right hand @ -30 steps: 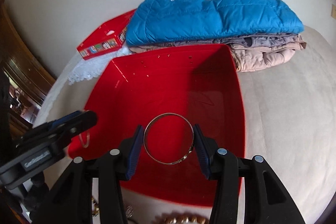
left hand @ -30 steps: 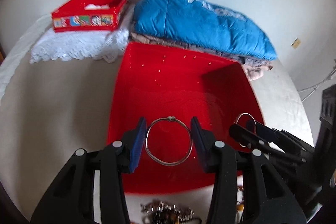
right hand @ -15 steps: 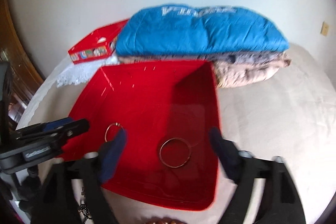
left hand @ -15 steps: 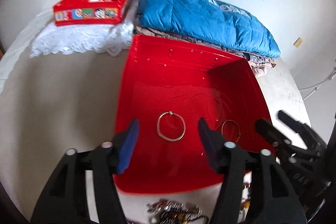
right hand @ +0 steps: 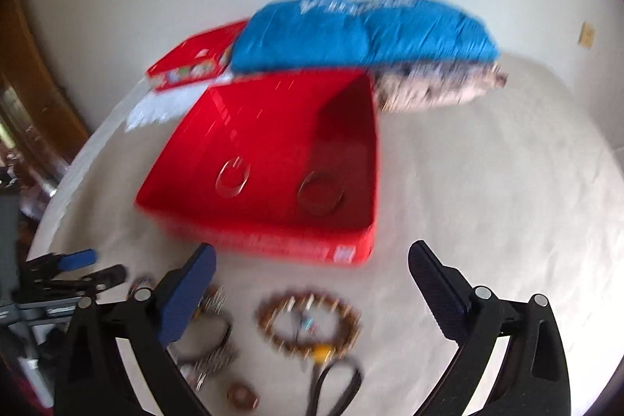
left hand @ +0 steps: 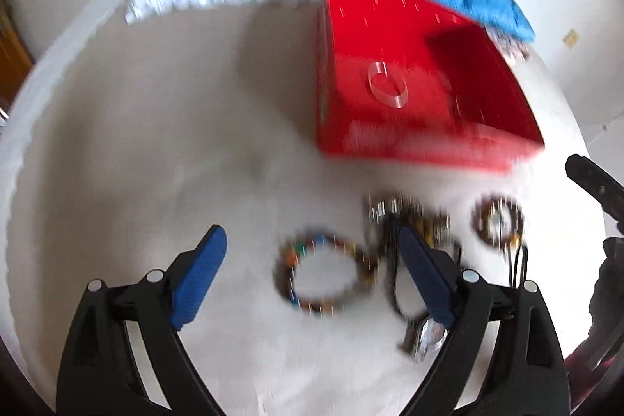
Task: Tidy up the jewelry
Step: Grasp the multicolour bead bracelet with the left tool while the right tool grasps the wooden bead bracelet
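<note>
Both claws are spread wide with nothing between the blue pads. Left claw (left hand: 312,268) sits at the bottom of its frame, above a beaded bracelet (left hand: 323,275) lying on the pale surface (bed or tabletop, can't tell, so I'll just say pale surface (left hand: 156,143)). Right of that bracelet there's a tangle of dark cords and beads (left hand: 413,221), and further right a brown bead ring (left hand: 497,223).

Right claw (right hand: 312,283) hangs at the bottom of its own frame, over a brown beaded bracelet (right hand: 308,322) with a black cord loop (right hand: 335,385) just below it.

Red bin (right hand: 249,236) is mid-frame in the right view, upper right in the left one. Two metal rings lie flat on its floor, apart from each other: one bright ring (right hand: 233,178) on the left, one darker ring (right hand: 319,193) in the shadowed right side. Behind the bin is a folded blue jacket (right hand: 358,34), and to its left a small red box (right hand: 191,59) on white lace (right hand: 163,106). Everything's pretty motion-blurred.
</note>
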Available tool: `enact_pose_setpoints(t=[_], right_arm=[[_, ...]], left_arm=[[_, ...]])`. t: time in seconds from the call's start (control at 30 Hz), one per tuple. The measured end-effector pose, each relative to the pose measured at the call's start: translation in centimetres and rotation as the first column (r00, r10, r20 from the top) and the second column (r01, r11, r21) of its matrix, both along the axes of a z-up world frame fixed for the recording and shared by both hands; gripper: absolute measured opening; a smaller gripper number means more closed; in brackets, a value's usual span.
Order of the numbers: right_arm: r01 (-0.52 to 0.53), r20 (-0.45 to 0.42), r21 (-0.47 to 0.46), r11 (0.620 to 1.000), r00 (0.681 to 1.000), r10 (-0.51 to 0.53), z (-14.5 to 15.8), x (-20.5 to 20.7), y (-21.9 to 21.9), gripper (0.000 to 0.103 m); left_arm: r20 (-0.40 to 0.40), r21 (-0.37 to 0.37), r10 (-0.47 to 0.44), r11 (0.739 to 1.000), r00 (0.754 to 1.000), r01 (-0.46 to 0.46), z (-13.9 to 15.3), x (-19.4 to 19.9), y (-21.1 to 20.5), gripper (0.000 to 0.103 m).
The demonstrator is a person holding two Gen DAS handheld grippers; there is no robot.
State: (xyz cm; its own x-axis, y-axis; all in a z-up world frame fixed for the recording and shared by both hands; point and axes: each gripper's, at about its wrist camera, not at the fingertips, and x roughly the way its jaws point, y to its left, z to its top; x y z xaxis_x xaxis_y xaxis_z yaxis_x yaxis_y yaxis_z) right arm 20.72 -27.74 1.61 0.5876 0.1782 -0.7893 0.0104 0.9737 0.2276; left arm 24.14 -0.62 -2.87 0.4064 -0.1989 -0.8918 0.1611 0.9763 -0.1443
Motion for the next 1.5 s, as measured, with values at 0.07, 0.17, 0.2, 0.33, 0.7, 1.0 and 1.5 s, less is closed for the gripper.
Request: enact_pose_setpoints(t=[0.07, 0.17, 0.2, 0.33, 0.7, 1.0, 1.5], right_arm=[[0.006, 0.003, 0.040, 0.999, 1.000, -0.006, -0.6, -1.2, -0.2, 0.099], [0.045, 0.023, 0.049, 0.998, 0.999, -0.046, -1.2, -2.5, -0.5, 0.099], [0.045, 0.040, 0.043, 0.998, 0.998, -0.047, -1.3, -2.7, -0.4, 0.099], [0.002, 0.027, -0.025, 1.000, 1.000, -0.001, -2.3, -2.4, 1.0, 0.095], [0.052, -0.120, -0.057, 0.997, 0.991, -0.059, -6.4, -0.4, -2.3, 0.063], [0.018, -0.140, -0.177, 0.984, 0.989, -0.044, -7.9, 0.4, -1.3, 0.041], [-0.044, -0.020, 0.002, 0.999, 0.999, 0.044, -4.6, -1.6, -1.4, 0.011]], left_arm=[[-0.001, 0.009, 0.018, 1.000, 1.000, -0.018, -0.8, -0.6, 0.6, 0.089], [0.020, 0.038, 0.028, 0.999, 0.999, -0.028, -1.4, -0.7, 1.2, 0.085], [0.020, 0.047, 0.025, 0.999, 0.999, -0.026, -1.5, -0.6, 1.3, 0.081], [-0.019, 0.059, 0.009, 0.998, 1.000, -0.008, -2.8, 0.2, 1.5, 0.072], [0.014, 0.142, -0.012, 0.990, 1.000, 0.010, -3.5, 0.2, 1.1, 0.058], [0.033, 0.149, -0.067, 0.987, 0.997, 0.062, -3.3, -0.8, -0.5, 0.039], [0.075, 0.009, -0.082, 0.997, 0.994, 0.081, -1.0, -1.5, 0.4, 0.006]])
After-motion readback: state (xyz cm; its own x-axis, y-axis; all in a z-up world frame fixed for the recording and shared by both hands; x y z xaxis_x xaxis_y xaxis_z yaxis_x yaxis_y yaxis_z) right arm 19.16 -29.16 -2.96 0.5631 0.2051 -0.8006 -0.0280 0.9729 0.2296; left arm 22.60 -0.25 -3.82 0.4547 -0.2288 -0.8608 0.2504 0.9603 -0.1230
